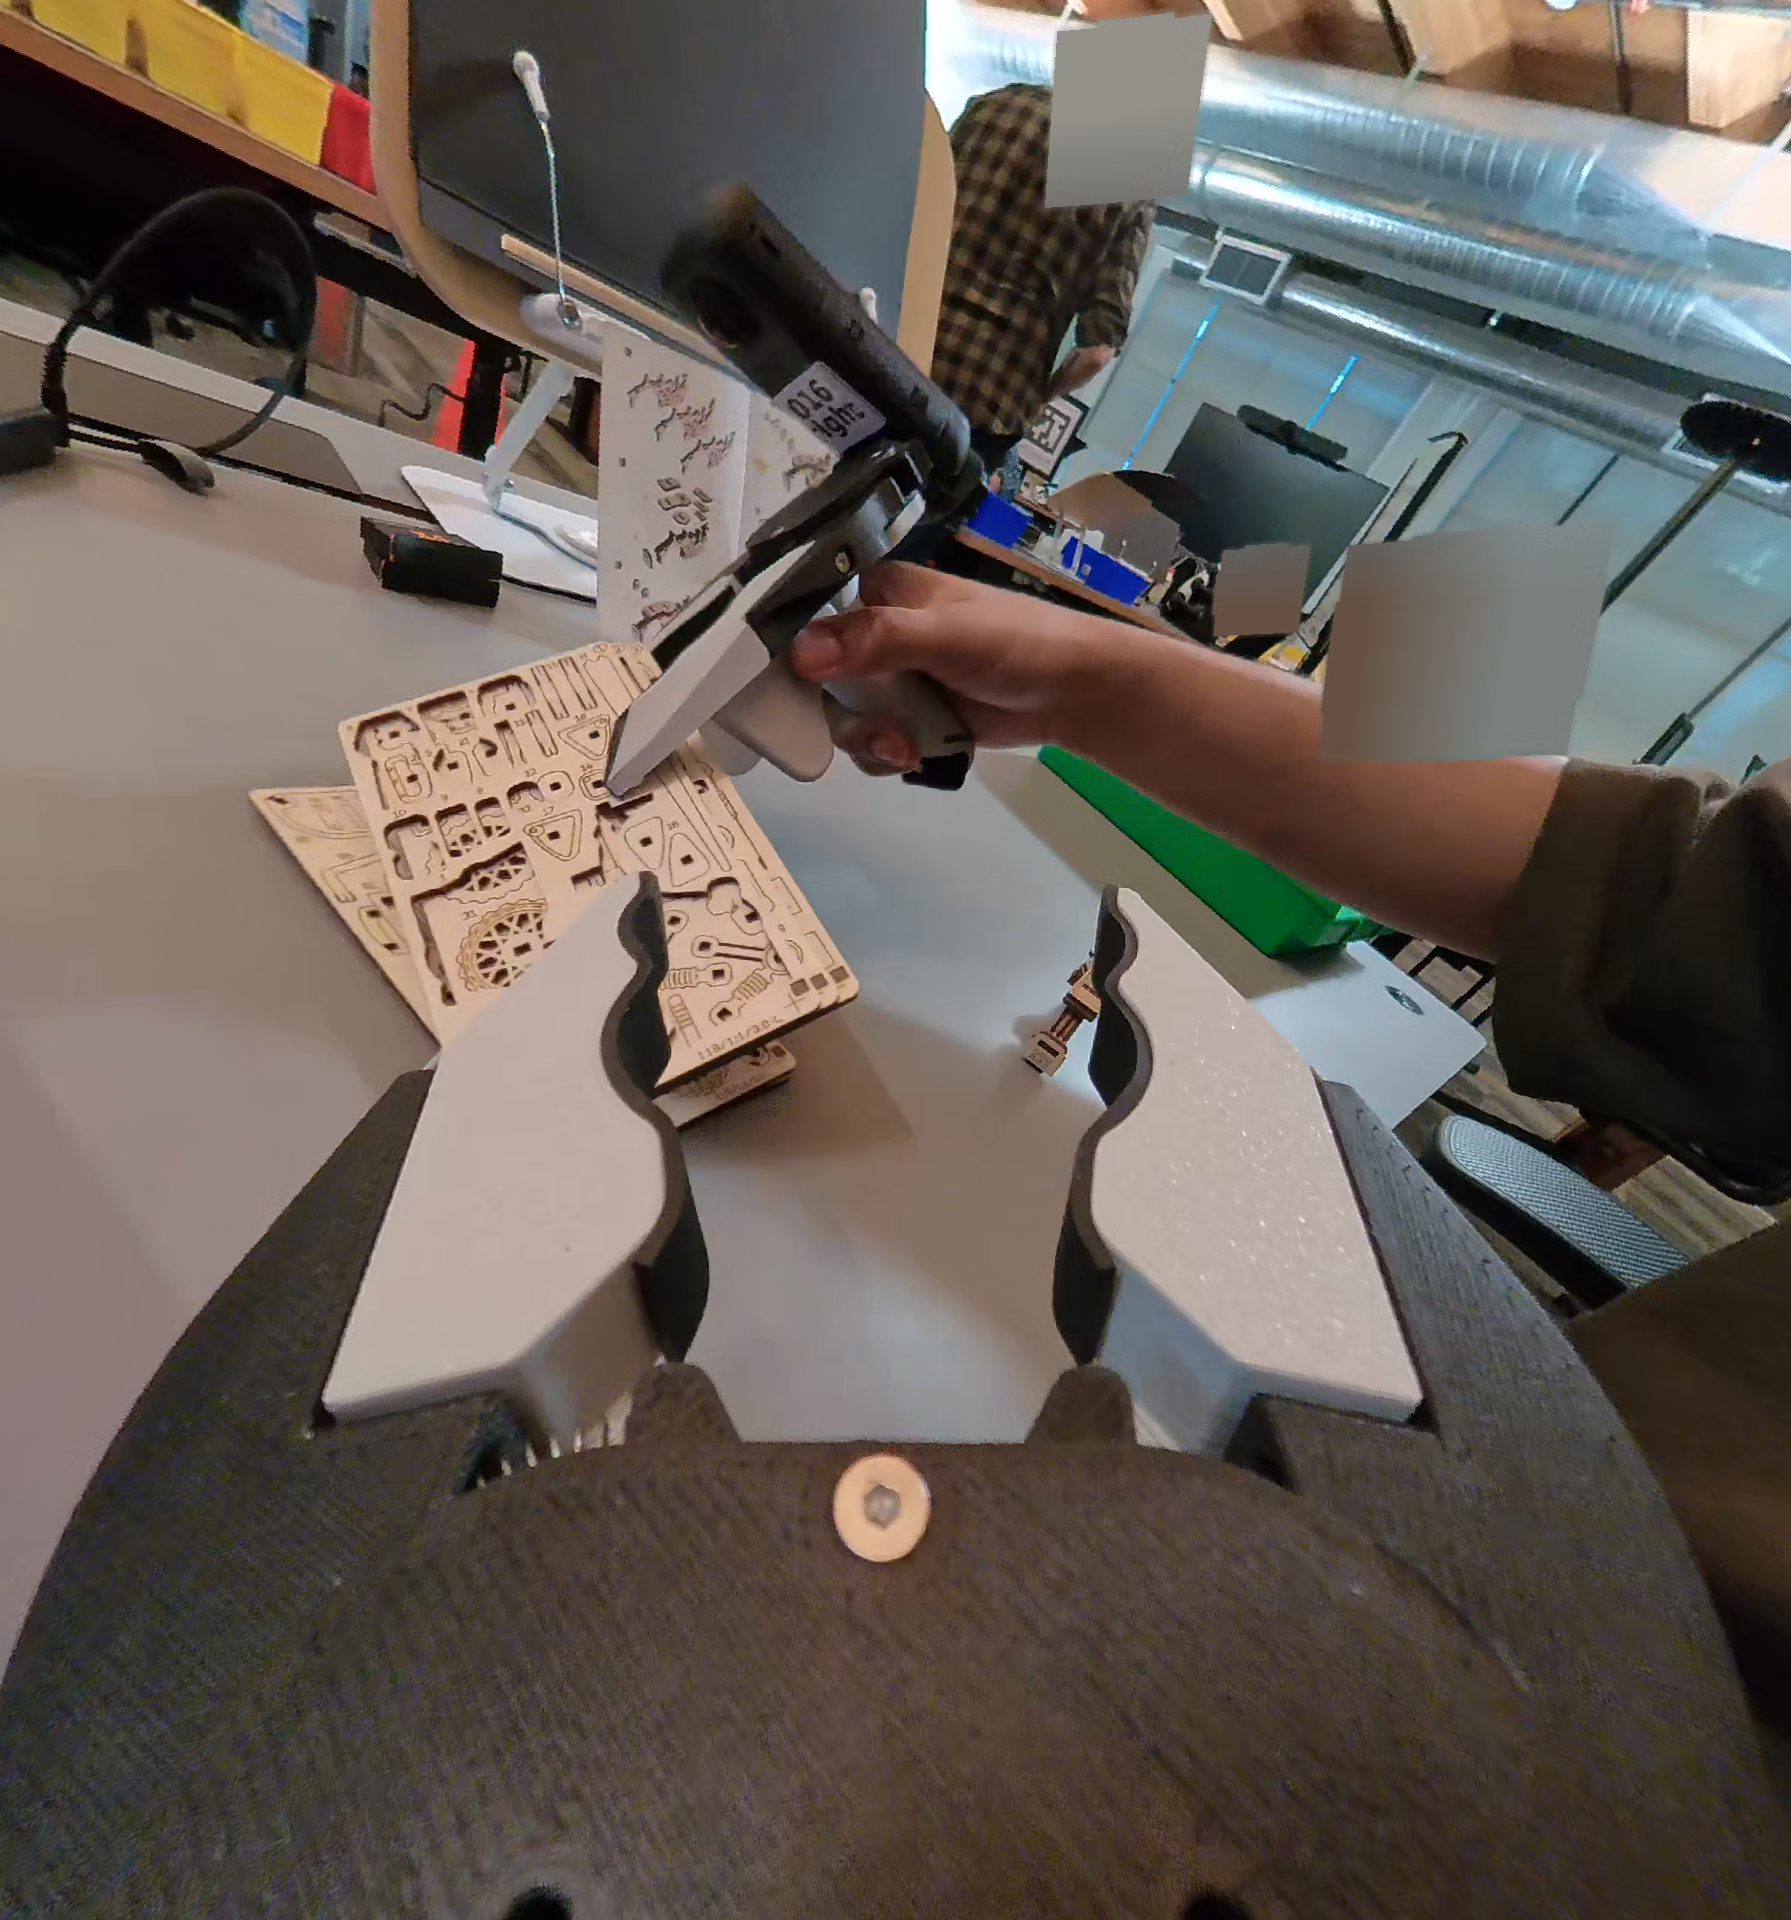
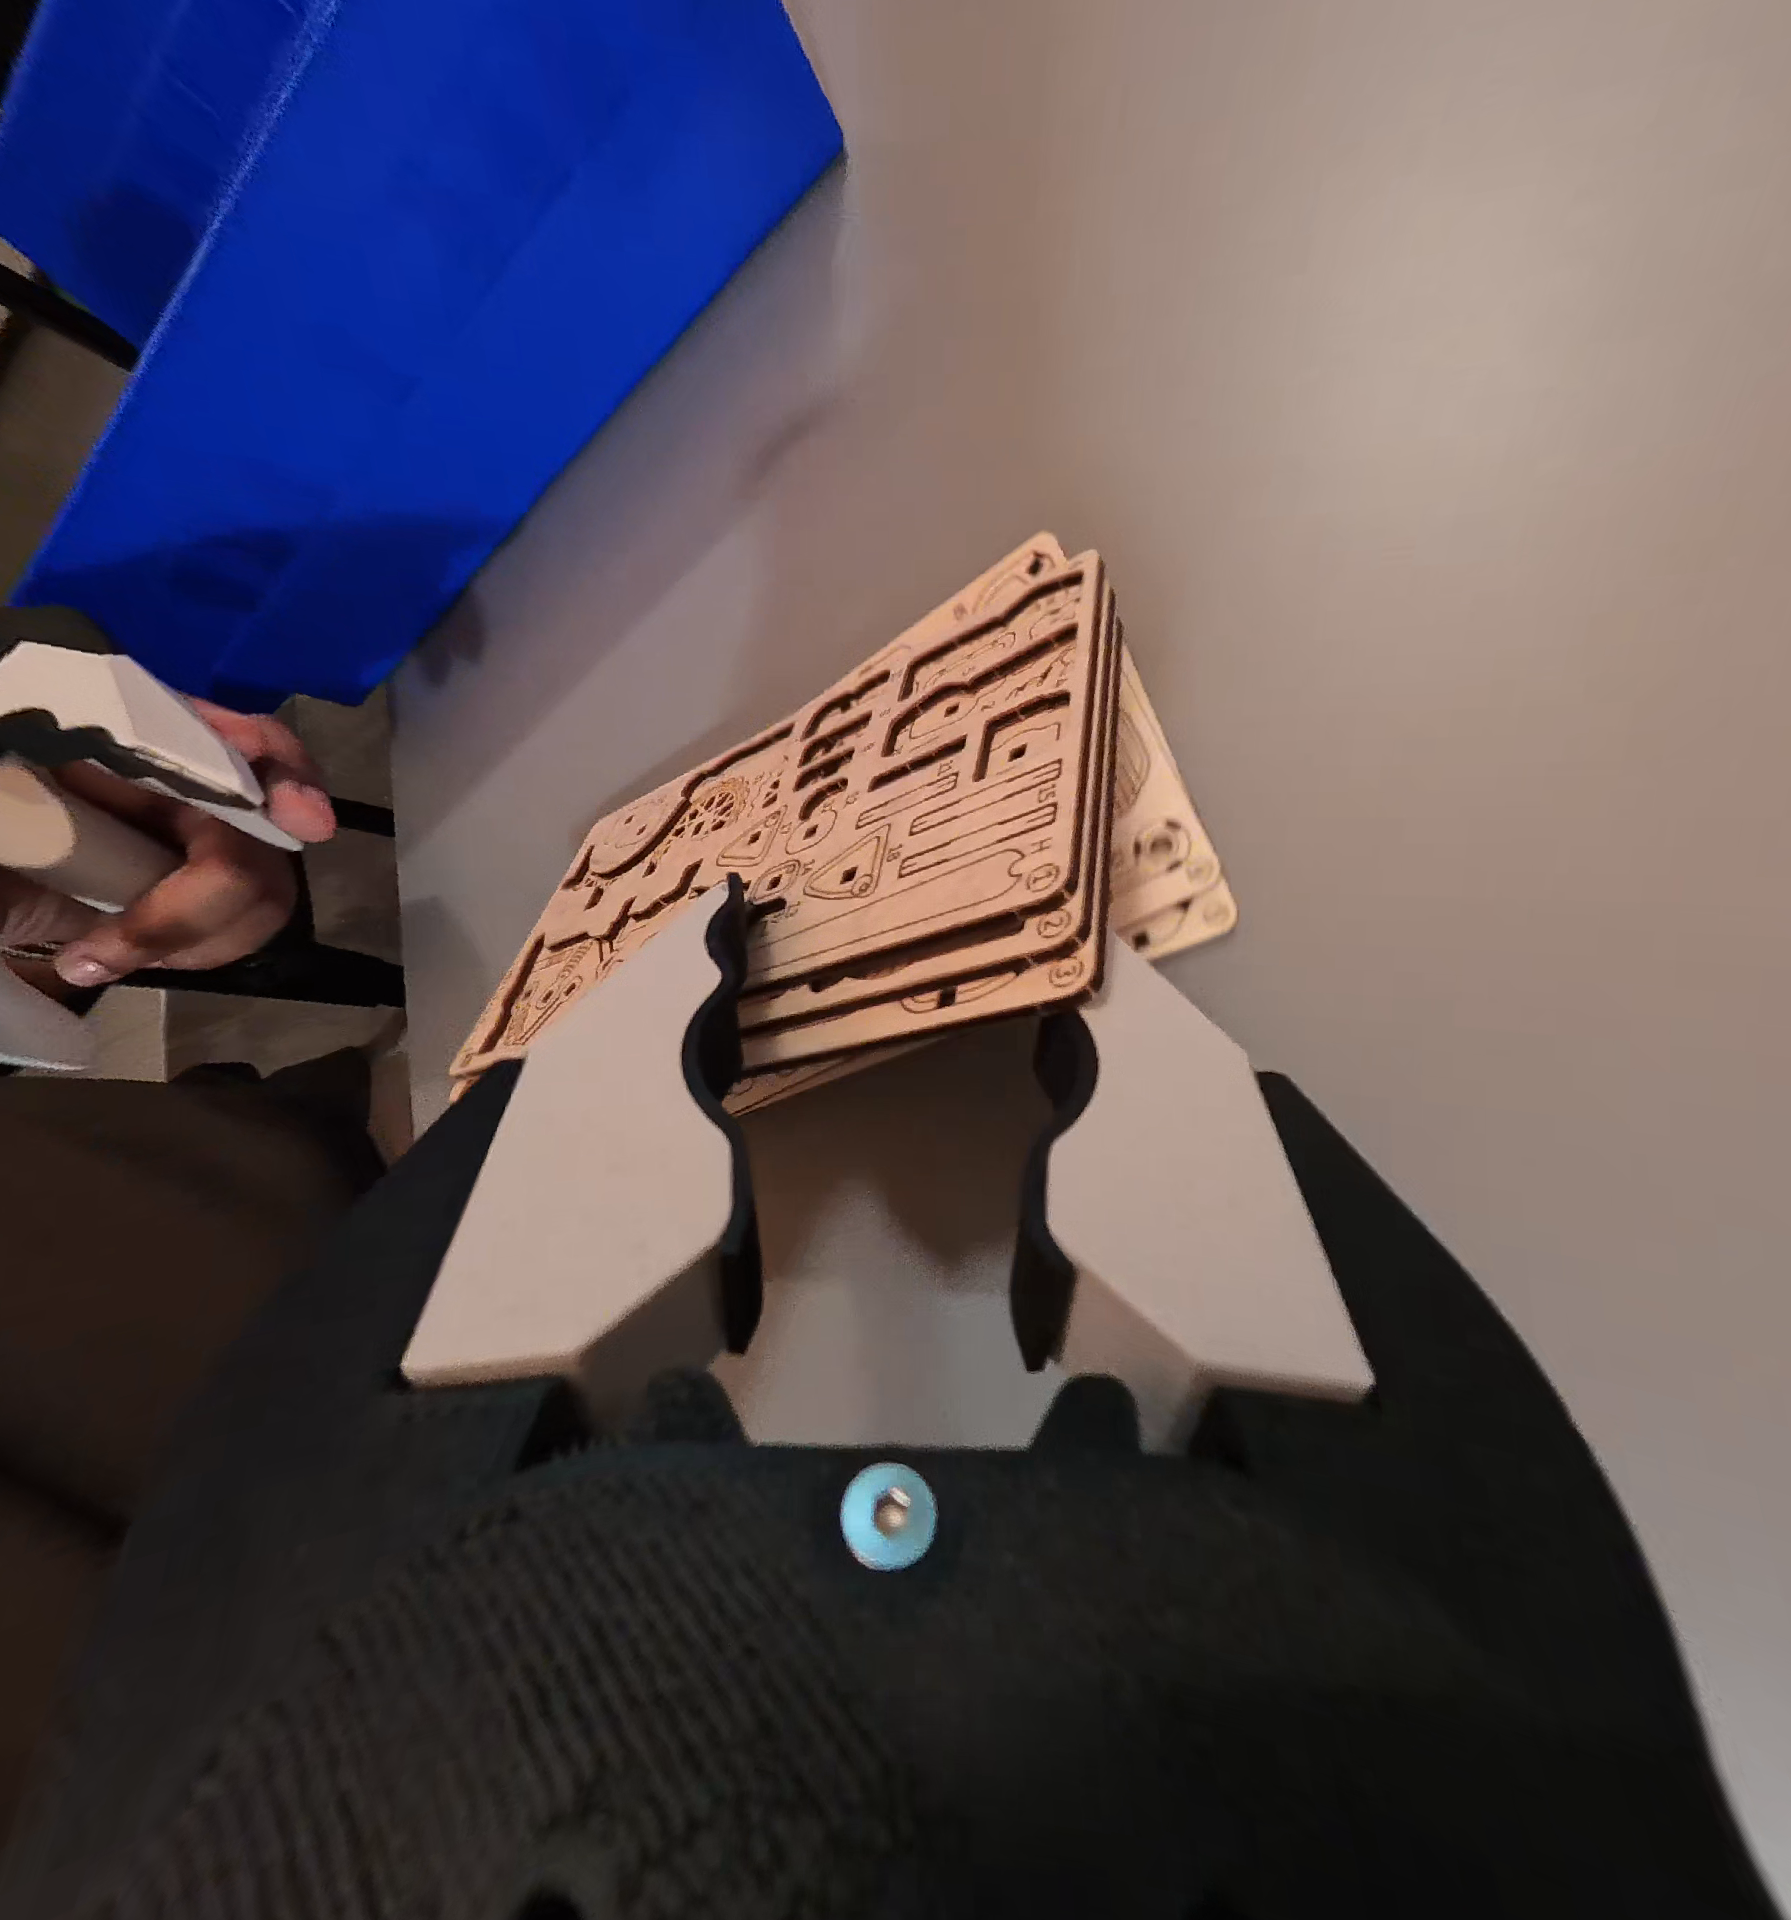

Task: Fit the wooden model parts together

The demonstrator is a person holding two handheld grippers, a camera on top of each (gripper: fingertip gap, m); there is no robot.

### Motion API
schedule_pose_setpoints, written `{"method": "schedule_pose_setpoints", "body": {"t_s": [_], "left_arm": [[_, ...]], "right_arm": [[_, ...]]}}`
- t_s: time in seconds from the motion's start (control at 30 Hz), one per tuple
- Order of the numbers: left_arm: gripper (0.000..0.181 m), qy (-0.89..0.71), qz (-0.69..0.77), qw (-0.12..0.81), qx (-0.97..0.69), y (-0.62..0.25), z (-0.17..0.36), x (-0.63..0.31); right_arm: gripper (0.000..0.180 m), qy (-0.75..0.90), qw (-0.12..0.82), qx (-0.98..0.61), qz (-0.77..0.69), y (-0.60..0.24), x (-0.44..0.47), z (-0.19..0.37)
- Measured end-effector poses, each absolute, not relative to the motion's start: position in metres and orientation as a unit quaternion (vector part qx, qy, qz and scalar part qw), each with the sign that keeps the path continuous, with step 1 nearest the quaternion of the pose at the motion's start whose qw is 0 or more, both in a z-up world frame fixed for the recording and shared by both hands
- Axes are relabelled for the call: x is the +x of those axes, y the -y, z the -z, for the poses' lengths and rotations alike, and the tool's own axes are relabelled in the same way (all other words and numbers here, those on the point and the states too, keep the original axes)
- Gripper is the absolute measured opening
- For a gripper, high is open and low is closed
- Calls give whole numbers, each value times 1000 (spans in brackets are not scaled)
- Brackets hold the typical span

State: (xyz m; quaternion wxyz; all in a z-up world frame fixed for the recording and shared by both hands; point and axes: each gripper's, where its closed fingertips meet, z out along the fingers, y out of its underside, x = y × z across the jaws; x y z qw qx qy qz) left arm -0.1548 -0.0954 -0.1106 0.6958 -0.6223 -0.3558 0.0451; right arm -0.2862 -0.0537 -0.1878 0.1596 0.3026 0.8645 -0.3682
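Nearest the lens: my left tongs (image 1: 870, 997), fingers wide apart, nothing btwn them, hovering over the grey desk (image 1: 143, 727). Going L to R: stack of laser-cut wooden sheets (image 1: 579, 862) lies flat on the desk, many parts not yet punched out, some slots already vacant. My right tongs (image 2: 901, 956) reach down onto the top sheet, left fingertip (image 2: 730, 904) touching it near a small cut-out; fingers apart, gripping nothing as far as I can tell. Further R, a small assembled wooden piece (image 1: 1062, 1013) stands on the desk, well apart from the stack. Green box (image 1: 1203, 862) beyond. Progress, my est.: early. One sub-assy exists; most parts remain in sheets, to be freed & fitted.
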Motion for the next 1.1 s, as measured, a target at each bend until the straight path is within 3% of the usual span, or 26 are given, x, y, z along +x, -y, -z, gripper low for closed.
{"method": "schedule_pose_setpoints", "body": {"t_s": [0.63, 0.9, 1.1], "left_arm": [[81, 352, -45, 689, -632, 91, 114, -154], [81, 351, -39, 685, -637, 89, 117, -153], [81, 353, -33, 685, -637, 88, 118, -153]], "right_arm": [[62, -886, 108, 335, 302, 15, -282, 181], [16, -831, 223, 317, 399, 43, -281, 150], [10, -803, 316, 289, 415, 68, -290, 148]]}}
